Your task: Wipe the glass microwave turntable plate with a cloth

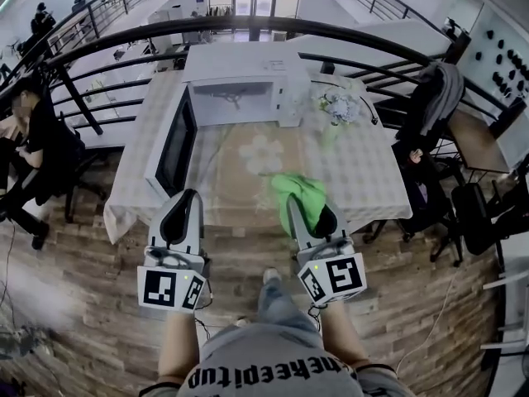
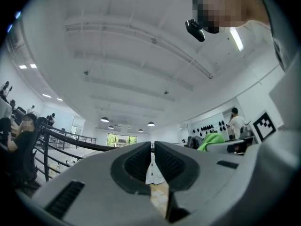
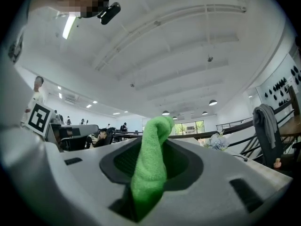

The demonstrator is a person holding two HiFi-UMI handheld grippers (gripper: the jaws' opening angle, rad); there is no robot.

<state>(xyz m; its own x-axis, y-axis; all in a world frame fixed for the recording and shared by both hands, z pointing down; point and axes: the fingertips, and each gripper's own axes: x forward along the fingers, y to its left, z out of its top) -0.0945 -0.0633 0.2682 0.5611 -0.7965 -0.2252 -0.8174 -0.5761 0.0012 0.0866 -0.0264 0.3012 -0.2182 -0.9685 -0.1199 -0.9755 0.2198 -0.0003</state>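
Glass turntable plate (image 1: 263,154): found lying flat on the checked table (image 1: 372,180), in front of the white microwave (image 1: 235,89) and outside its cavity, with neither gripper on it. From the left: microwave door (image 1: 175,151) swung open toward the near edge; left gripper (image 1: 188,197) held at the table's near edge, fingers closed to a thin slit with nothing between them; green cloth (image 1: 299,187) bunched just right of the plate, clamped between the fingers of the right gripper (image 1: 312,213). Noted further right, a pale bunch of flowers (image 1: 339,106) beside the microwave.
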